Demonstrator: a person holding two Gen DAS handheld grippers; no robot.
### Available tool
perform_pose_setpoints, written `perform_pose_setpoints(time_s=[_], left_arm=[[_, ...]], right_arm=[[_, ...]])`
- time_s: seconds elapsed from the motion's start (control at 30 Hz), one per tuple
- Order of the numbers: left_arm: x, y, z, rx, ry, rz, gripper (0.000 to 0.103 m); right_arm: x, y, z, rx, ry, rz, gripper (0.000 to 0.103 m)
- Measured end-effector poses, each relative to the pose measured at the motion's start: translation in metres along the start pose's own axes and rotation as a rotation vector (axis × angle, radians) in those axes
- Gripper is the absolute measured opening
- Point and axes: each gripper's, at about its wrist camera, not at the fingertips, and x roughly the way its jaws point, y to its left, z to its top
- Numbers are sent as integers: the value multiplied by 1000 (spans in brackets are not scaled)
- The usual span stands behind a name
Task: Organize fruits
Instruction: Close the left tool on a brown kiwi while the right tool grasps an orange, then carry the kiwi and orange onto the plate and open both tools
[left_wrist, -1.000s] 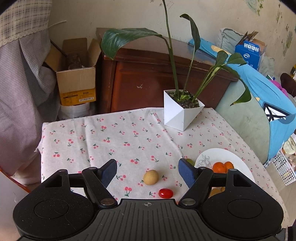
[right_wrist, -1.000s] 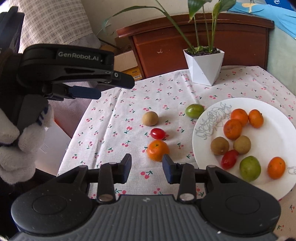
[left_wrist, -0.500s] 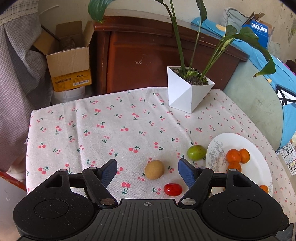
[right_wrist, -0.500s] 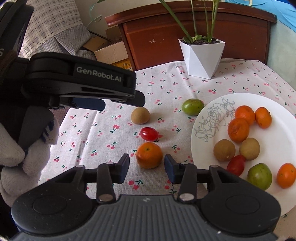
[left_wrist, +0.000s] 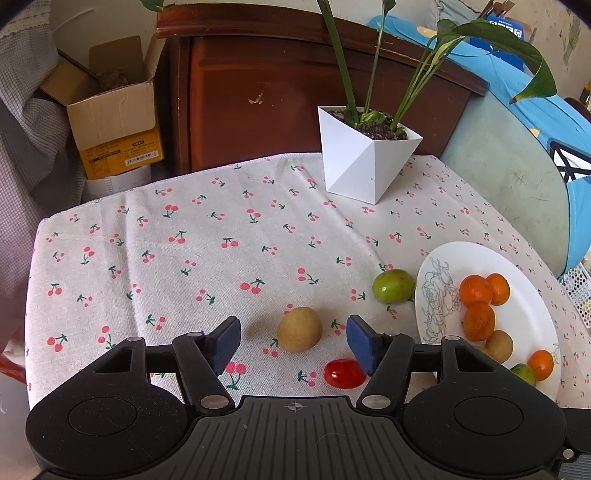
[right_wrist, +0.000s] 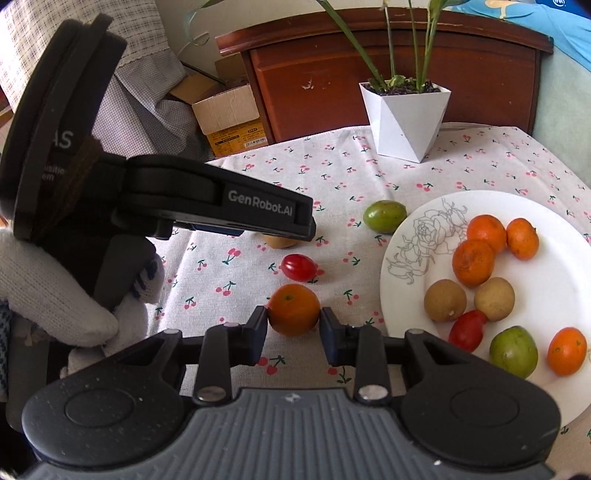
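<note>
Four fruits lie loose on the cherry-print tablecloth (left_wrist: 221, 251): a tan round fruit (left_wrist: 299, 329), a red cherry tomato (left_wrist: 344, 373), a green fruit (left_wrist: 393, 286) and an orange (right_wrist: 294, 309).

Left gripper (left_wrist: 293, 339): jaws spread wide, the tan fruit between the blue pads with a clear gap each side, nothing held. Tomato sits just under the right-hand pad.

Right gripper (right_wrist: 294, 325): jaws narrow, both pads up against the sides of the orange, which rests on the cloth; whether the pads are pressing it I cannot tell.

White plate (right_wrist: 546, 258) at the right, its rim near the green fruit. On it: four small oranges, two tan fruits, one red tomato, one green fruit.

White faceted plant pot (left_wrist: 364, 162) stands at the far edge of the cloth.
</note>
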Motion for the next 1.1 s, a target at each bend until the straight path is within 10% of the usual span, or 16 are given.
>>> perform_pose_setpoints(time_s=[0.5, 1.1], left_arm=[[6, -2, -1, 13, -16, -9, 25], [-24, -6, 13, -59, -114, -76, 25]], right_arm=[[-10, -9, 3, 47, -14, -3, 31], [-49, -42, 22, 134, -140, -27, 31]])
